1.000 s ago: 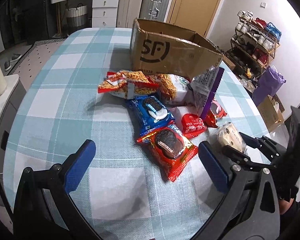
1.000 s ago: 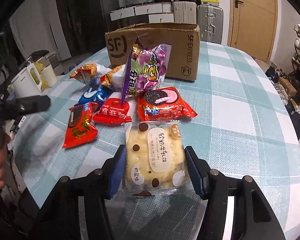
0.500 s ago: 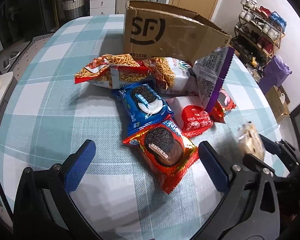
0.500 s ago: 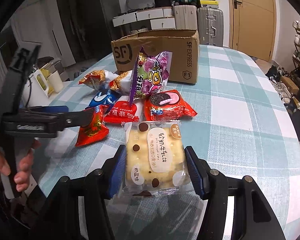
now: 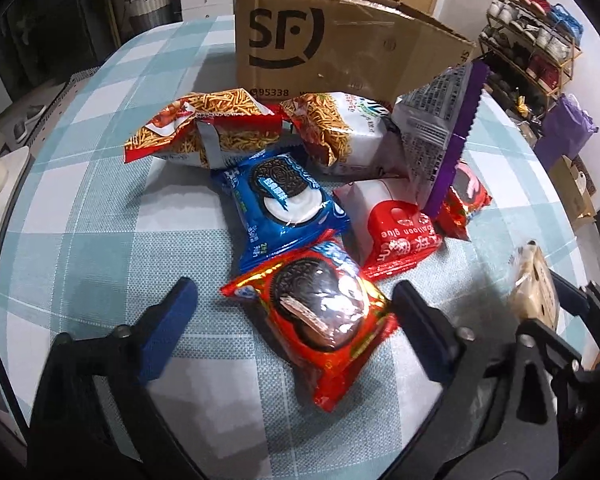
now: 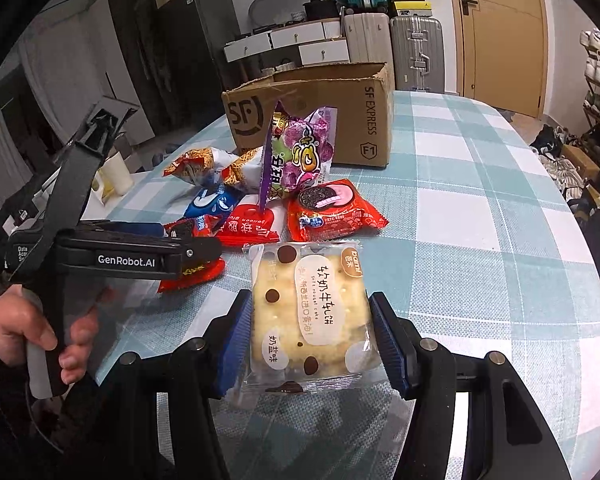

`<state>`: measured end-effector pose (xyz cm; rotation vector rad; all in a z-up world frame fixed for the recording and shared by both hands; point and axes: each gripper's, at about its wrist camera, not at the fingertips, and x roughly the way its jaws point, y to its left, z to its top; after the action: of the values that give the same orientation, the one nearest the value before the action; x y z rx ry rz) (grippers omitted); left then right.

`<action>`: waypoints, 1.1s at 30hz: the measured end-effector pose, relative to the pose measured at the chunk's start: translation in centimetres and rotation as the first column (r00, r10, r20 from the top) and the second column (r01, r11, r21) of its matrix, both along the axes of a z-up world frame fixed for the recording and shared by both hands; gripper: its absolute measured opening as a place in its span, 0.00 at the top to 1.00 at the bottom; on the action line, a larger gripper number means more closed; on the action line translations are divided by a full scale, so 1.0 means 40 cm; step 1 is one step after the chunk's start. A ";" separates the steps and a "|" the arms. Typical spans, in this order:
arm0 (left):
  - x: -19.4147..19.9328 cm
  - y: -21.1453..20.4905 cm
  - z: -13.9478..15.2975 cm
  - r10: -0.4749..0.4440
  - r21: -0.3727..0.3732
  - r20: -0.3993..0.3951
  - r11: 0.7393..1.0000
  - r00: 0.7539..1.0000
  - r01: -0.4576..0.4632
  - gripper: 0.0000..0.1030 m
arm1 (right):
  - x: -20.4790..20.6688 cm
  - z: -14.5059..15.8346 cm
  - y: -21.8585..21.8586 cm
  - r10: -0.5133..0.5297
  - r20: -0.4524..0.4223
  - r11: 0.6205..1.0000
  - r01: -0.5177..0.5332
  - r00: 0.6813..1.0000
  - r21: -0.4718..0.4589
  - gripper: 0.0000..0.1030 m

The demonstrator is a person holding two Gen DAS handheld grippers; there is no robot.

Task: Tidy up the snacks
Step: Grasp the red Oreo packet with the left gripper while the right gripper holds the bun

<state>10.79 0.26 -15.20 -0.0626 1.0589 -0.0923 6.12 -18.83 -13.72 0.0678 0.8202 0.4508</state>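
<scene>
Right now the right gripper (image 6: pixel 310 344) is clamped on a clear-wrapped cracker pack (image 6: pixel 309 312), one blue pad against each long side, the pack held just above the checked tablecloth (image 6: pixel 480 216) at the near edge of the table.

The left gripper (image 5: pixel 294 312) sits low over the snack pile w/ its jaws wide apart. They've just been closing in a bit, but neither pad touches anything; the red cookie pack (image 5: pixel 320 320) lies flat between them, its near end poking past the fingertips toward the camera. In the right wrist view a hand (image 6: pixel 32 340) grips that tool's handle.

Rest of the pile, on the cloth btwn the red pack and the cardboard box (image 5: pixel 328 44):
- blue cookie pack (image 5: pixel 280 204), touching the red one's far edge, partly under it
- red-and-white pouch (image 5: pixel 396 224), just right of both
- two noodle-snack bags (image 5: pixel 208 132), side by side in front of the box
- purple-edged bag (image 5: pixel 440 136), standing upright, leaning near the box corner
- another red cookie pack (image 6: pixel 332 212), behind the purple bag from the left view, lying flat

The box stands open-topped at the far side of the table, logo facing the pile. A shoe rack (image 5: pixel 536 44) stands off to the right, suitcases (image 6: pixel 416 56) behind the box.
</scene>
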 end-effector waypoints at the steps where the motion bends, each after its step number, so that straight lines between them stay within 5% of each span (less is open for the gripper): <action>1: -0.002 0.003 0.000 -0.003 -0.010 0.003 1.000 1.000 0.003 0.19 | 0.001 0.000 -0.001 -0.001 0.001 1.000 0.001 1.000 0.000 0.43; 5: -0.017 0.008 0.009 -0.047 -0.050 0.043 0.998 0.998 0.049 0.48 | 0.000 0.000 -0.004 -0.005 0.000 1.000 0.005 1.000 0.007 0.43; 7: -0.023 0.011 0.012 -0.066 -0.054 0.049 0.996 0.997 0.069 0.51 | 0.000 0.000 -0.003 -0.006 0.000 1.000 0.006 1.000 0.008 0.43; 19: -0.074 0.056 0.018 -0.088 -0.065 0.063 0.994 0.994 0.092 0.54 | -0.002 0.002 -0.004 -0.015 -0.002 1.000 0.015 1.000 0.013 0.43; 33: -0.134 0.089 0.121 -0.072 -0.077 0.154 0.993 0.985 0.084 0.54 | -0.006 0.056 0.008 -0.007 0.034 0.998 0.005 0.999 0.059 0.43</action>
<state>5.44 3.81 -10.38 -0.0883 0.9054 -0.2094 5.88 -18.50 -11.47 0.1162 0.7727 0.4693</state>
